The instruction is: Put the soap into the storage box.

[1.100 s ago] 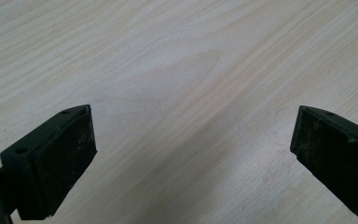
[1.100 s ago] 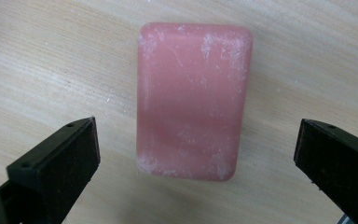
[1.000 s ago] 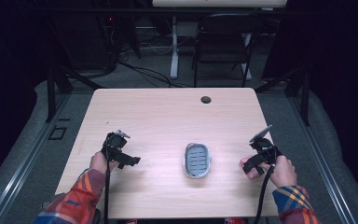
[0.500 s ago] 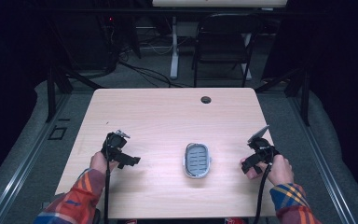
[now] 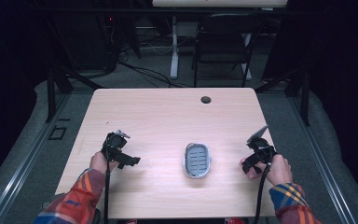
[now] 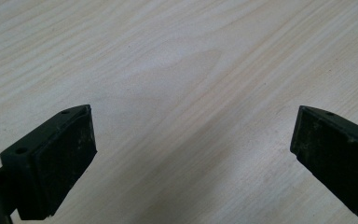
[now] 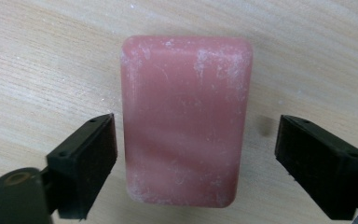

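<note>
In the high view, the right gripper (image 5: 251,163) hides the pink soap (image 7: 186,126).

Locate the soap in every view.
High view: hidden under the right gripper, right of the dish.
Left gripper view: not in it; bare table.
Right gripper view: centre, soap between the jaws, which have just been closing.
Shared landmark: pale wood table.

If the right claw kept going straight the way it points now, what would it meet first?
Most likely the pink soap bar, lying flat on the wooden table between the right claw's jaws, which have just been closing but look short of touching it.
</note>
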Tool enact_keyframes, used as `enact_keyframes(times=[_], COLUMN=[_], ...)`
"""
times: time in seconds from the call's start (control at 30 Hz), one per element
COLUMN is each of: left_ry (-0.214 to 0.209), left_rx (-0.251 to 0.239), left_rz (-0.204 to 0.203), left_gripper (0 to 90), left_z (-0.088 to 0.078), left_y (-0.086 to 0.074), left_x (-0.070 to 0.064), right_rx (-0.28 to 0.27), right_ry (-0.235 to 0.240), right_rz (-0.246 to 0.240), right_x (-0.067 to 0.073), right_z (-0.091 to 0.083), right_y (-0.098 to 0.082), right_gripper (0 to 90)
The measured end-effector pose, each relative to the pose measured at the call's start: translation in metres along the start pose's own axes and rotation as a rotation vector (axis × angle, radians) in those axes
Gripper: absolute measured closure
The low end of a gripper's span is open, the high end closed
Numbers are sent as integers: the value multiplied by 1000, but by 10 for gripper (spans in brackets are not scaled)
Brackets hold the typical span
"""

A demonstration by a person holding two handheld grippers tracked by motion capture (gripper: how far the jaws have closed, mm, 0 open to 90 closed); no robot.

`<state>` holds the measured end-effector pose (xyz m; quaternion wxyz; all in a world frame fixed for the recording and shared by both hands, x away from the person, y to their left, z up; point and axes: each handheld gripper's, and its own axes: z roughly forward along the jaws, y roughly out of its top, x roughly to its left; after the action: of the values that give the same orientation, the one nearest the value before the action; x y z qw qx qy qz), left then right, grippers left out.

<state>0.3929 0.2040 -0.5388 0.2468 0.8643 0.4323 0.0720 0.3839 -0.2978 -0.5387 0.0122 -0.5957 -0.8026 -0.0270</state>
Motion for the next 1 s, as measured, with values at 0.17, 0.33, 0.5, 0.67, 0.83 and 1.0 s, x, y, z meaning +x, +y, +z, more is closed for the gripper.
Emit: enact_keyframes(times=[0.17,0.33,0.5,0.67,0.83,1.0], left_ry=[0,-2,-3,-4,-6,-6], left_rx=[-1,-4,-3,-2,0,2], left_rz=[0,-1,-1,0,2,2], left_gripper=[1,1,1,1,1,1], left_z=[0,0,0,0,0,0], left_y=[0,0,0,0,0,0], left_x=[0,0,0,0,0,0], right_rx=[22,19,12,12,15,46], right_ry=[-24,-23,-20,-23,-15,-26], right_rz=[-13,-3,1,7,9,-11], right_x=[1,2,3,4,3,2], right_z=[2,3,4,5,6,7], right_y=[0,1,1,1,1,2], right_gripper=[170,218,240,243,246,266])
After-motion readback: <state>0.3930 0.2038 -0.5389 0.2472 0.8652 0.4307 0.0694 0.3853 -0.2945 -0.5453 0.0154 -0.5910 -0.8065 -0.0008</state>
